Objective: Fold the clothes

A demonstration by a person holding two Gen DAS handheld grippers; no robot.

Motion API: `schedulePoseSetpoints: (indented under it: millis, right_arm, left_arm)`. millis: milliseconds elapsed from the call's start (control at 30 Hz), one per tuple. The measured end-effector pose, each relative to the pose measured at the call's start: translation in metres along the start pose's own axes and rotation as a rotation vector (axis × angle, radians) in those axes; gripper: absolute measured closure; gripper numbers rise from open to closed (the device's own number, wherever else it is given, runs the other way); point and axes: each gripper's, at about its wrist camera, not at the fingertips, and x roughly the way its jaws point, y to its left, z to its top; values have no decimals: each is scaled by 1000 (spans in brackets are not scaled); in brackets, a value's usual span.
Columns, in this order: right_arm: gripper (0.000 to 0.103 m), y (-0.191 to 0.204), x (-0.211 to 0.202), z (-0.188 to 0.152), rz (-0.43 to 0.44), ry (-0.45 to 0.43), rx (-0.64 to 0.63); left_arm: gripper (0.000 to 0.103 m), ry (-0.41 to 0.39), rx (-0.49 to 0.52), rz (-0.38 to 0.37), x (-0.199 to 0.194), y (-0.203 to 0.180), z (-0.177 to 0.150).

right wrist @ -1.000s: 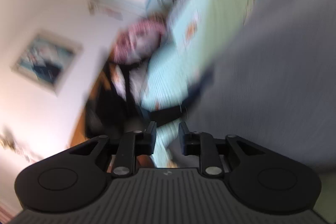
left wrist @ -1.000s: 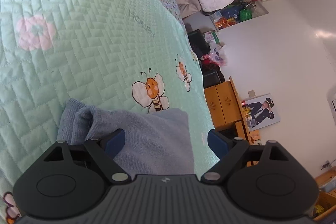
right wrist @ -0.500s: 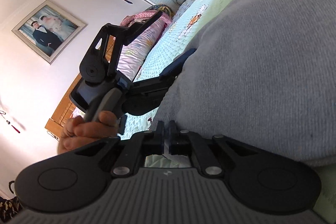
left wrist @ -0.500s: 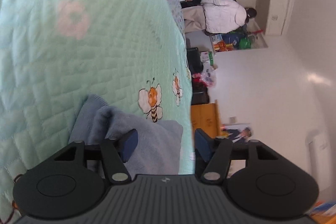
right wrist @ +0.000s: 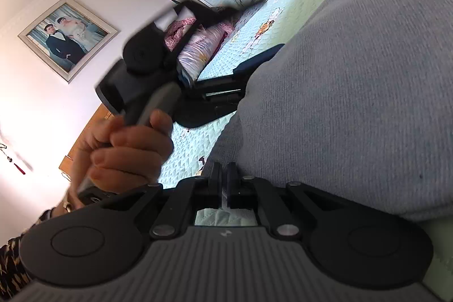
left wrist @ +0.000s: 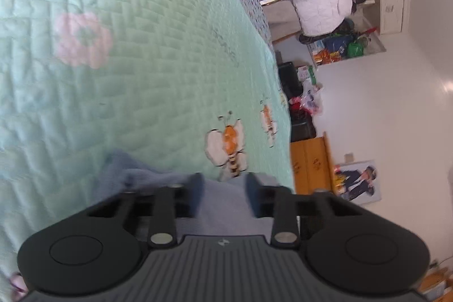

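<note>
My left gripper (left wrist: 223,188) stands part-way apart around a bunched corner of the grey sweater (right wrist: 354,81) near the bed's (left wrist: 127,75) side edge; my right gripper (right wrist: 223,183) pinches its hem, narrow, to lift both corners together.

A garment (left wrist: 226,205) lies on a quilted bed (left wrist: 127,61), near the bed's edge. In the left wrist view, the left gripper (left wrist: 223,186) sits over the garment's near corner, cloth between its jaws. A printed bee (left wrist: 229,143) on the quilt lies just beyond the garment. Past the bed's edge stands a wooden cabinet (left wrist: 310,160). In the right wrist view, the right gripper (right wrist: 223,180) sits at the garment's (right wrist: 354,89) edge, with a hand (right wrist: 127,154) beside it, away from the garment.
</note>
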Motion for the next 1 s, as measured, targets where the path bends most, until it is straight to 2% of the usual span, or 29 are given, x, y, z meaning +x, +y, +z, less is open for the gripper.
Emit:
schedulePoseSetpoints:
  millis: [33, 133, 200, 233, 267, 333, 367, 433, 467, 500, 533, 567, 633, 667, 700, 733, 767, 800, 833, 867, 933, 967, 1000]
  right_arm:
    - [102, 0, 0, 0, 1, 0, -1]
    - [102, 1, 1, 1, 4, 0, 1]
    - [102, -2, 1, 0, 8, 0, 4]
    - [102, -4, 1, -1, 10, 0, 6]
    - [102, -6, 0, -2, 12, 1, 8]
    - [102, -8, -1, -3, 14, 3, 12]
    - [102, -9, -1, -3, 15, 4, 14]
    - [102, -9, -1, -3, 16, 6, 18]
    - [102, -9, -1, -3, 16, 7, 19]
    - [102, -10, -1, -3, 17, 7, 21]
    - [102, -10, -1, -3, 14, 7, 21]
    - [103, -9, 0, -3, 13, 7, 22]
    - [103, -10, 0, -3, 16, 8, 24]
    - [103, -10, 0, -3, 18, 8, 25]
    - [103, -10, 0, -3, 20, 8, 26]
    - [103, -11, 0, -3, 22, 8, 27]
    - [103, -11, 0, -3, 22, 8, 30]
    - [103, -12, -1, -3, 23, 8, 33]
    - [103, -12, -1, -3, 23, 8, 36]
    - [103, -12, -1, -3, 23, 8, 39]
    - [103, -13, -2, -4, 24, 8, 45]
    - [103, -14, -2, -4, 25, 8, 48]
    - [103, -14, -2, -4, 25, 8, 51]
  left_arm:
    - [86, -2, 4, 7, -2, 0, -1]
    - [83, -22, 37, 40, -8, -9, -4]
    - [63, -39, 127, 56, -12, -35, -11]
    - [47, -48, 172, 64, -14, -48, -14]
    - [39, -44, 207, 34, -15, -63, -19]
    - [32, 12, 230, -56, -13, -83, -31]
    - [29, 52, 239, -66, -9, -87, -37]
    - [29, 80, 237, 19, -1, -70, -42]
    - [37, 94, 236, 63, 3, -61, -44]
    - [51, 73, 179, 58, 2, -40, -41]
    - [84, 55, 99, 46, -2, -23, -36]
    - [100, 37, 18, 33, -6, -6, -31]
    - [100, 18, 15, 12, -15, -9, -30]
    - [90, 9, 14, 2, -20, -11, -30]
    - [78, -1, 14, -8, -25, -13, -29]
    - [48, -11, 21, -52, -26, -22, -31]
    - [31, -16, 28, -111, -25, -32, -32]
    - [29, -5, 50, -155, -21, -42, -34]
    - [29, 30, 81, -169, -13, -51, -35]
    - [28, 71, 106, -145, -1, -56, -36]
    - [31, 140, 136, -23, 24, -48, -39]
    - [51, 146, 145, 17, 31, -40, -41]
    - [65, 127, 144, 44, 34, -35, -42]
